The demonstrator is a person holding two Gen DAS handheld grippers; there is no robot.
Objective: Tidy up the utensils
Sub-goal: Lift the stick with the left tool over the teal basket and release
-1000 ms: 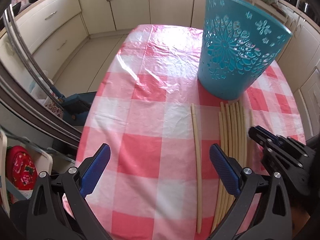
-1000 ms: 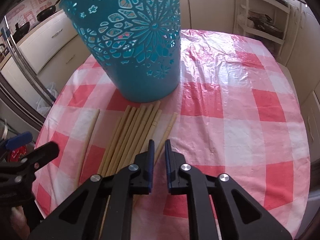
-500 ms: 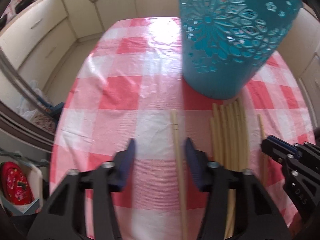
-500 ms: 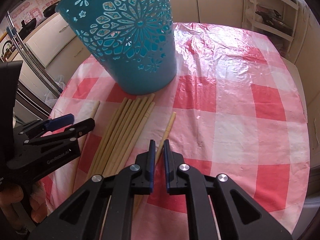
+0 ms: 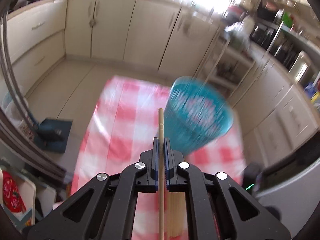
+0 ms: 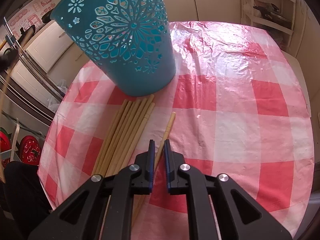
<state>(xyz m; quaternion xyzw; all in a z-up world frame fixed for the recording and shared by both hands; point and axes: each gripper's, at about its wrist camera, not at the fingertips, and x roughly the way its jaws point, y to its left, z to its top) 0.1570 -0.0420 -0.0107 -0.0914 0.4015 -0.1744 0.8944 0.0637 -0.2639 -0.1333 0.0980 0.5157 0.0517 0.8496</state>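
**One chopstick clamped on my left, the rest on the bench**

The single chopstick (image 5: 161, 140) sits pinched between the fingers of my left hand-held gripper (image 5: 161, 140). It runs straight along them, its tip poking out beyond toward the left edge of the blue basket (image 5: 198, 120), which is blurred in this view.

In the right view, a bundle of chopsticks (image 6: 126, 132) lies on the bench (image 6: 240, 132), far ends just short of the basket's base. One loose chopstick (image 6: 167, 129) lies just right of the bundle, running back under my right hand-held gripper (image 6: 159, 146). That gripper's fingers stand slightly apart, holding nothing, above the loose chopstick.
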